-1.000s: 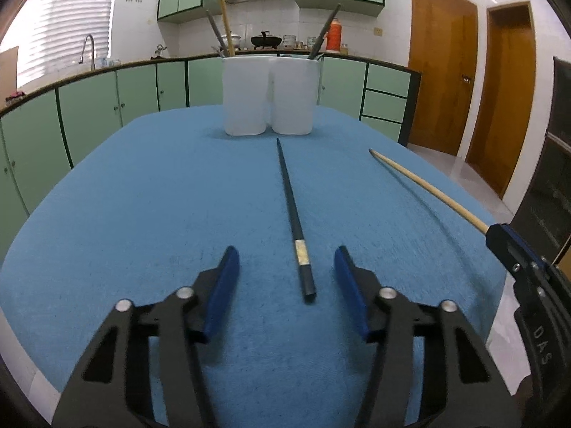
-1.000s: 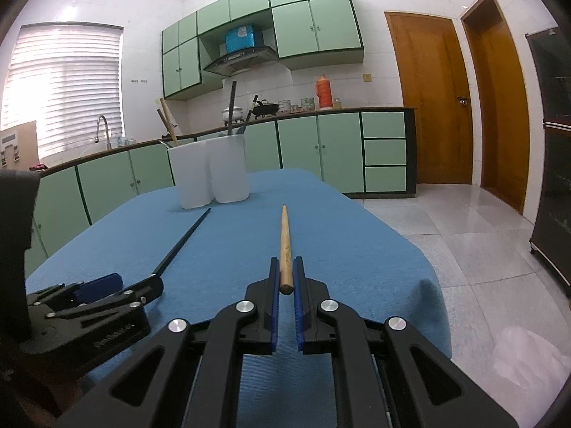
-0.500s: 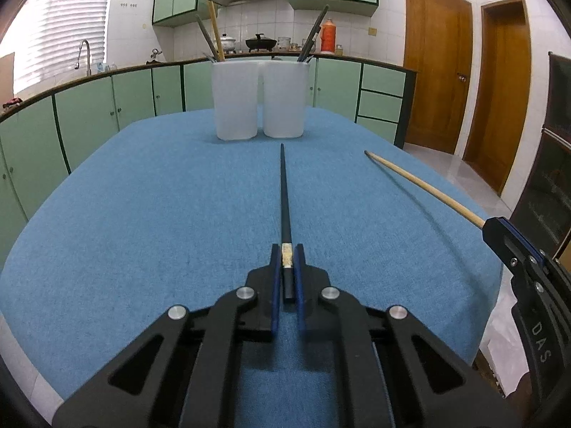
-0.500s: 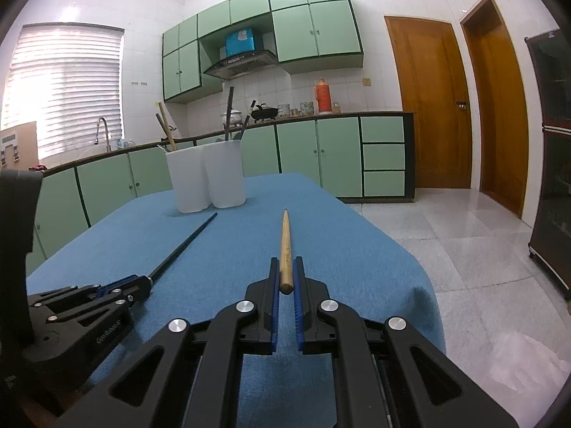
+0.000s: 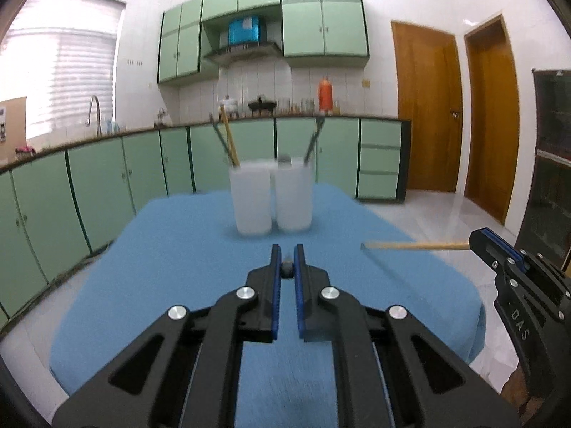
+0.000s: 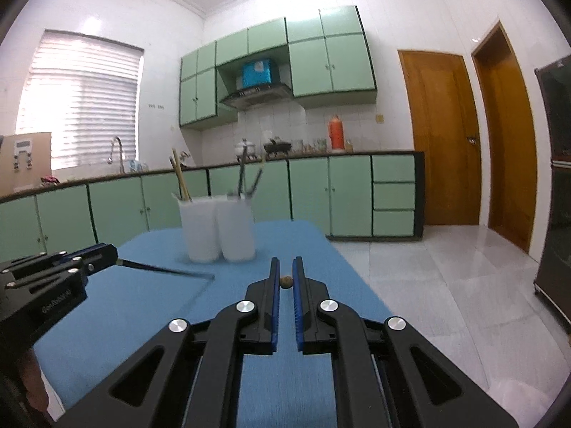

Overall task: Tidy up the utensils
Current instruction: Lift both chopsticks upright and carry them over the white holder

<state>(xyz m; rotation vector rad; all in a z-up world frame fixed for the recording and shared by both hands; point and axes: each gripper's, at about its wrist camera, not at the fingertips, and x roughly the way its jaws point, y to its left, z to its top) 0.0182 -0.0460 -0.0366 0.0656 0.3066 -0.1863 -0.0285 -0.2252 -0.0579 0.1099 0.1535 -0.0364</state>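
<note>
The blue-covered tabletop runs out of view under both tools, and its near edge is cut off. On it two white cups stand side by side, touching; motion blur softens them, and the dark and wooden sticks leaning in them cannot be counted for sure.

The left tool is pressed together on a black chopstick — end-on in its own camera, only a dark stub shows between the blue pads, while the right wrist view shows it held out clear above the cloth.

The right tool pinches a wooden chopstick the same way: a small round tip in its own view, its length plain from the left.

White letters "DAS" read on the right tool's side; the print on the left tool's side is too blurred to read.
</note>
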